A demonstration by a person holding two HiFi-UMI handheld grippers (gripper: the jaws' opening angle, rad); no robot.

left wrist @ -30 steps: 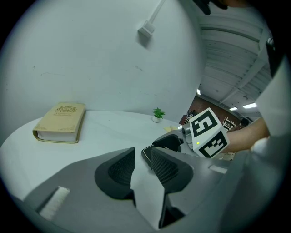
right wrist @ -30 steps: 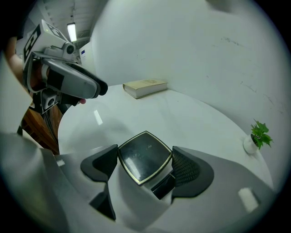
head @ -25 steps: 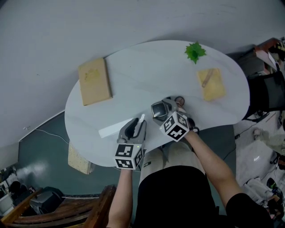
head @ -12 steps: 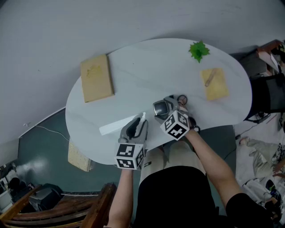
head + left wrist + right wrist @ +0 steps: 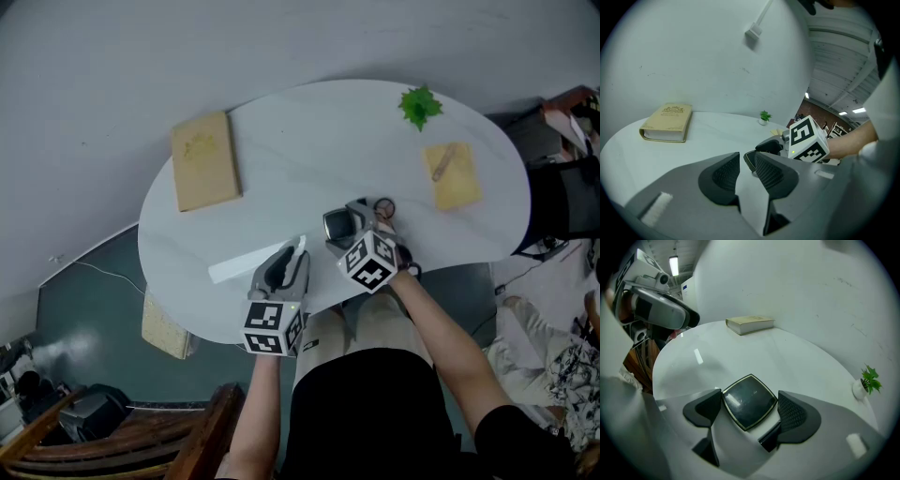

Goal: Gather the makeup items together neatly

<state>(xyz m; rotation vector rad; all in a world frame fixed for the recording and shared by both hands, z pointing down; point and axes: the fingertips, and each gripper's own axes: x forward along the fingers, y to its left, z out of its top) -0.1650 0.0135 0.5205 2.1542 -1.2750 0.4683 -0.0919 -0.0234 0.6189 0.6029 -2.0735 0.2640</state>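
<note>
A square black compact (image 5: 338, 225) with a thin gold rim lies on the white oval table (image 5: 281, 141) near its front edge. My right gripper (image 5: 750, 404) straddles the compact (image 5: 750, 401), its pads against two opposite corners. My left gripper (image 5: 286, 258) rests just left of it, pointing at the compact. Its jaws have just been closing and stand a narrow gap apart, with nothing that I can see between the pads. In the head view a slim white piece (image 5: 300, 246) shows at its tips; whether it is held is unclear. A small round item (image 5: 383, 208) lies right of the compact.
A tan book (image 5: 204, 161) lies at the table's far left, a tan pad (image 5: 457, 187) with a brush-like stick (image 5: 441, 162) at the far right, a small green plant (image 5: 419, 105) behind it. A white strip (image 5: 239, 267) lies left of my left gripper. A wooden chair (image 5: 141, 441) stands below.
Neither gripper nor the compact has shifted on the table. Only the head view has drifted slightly.
</note>
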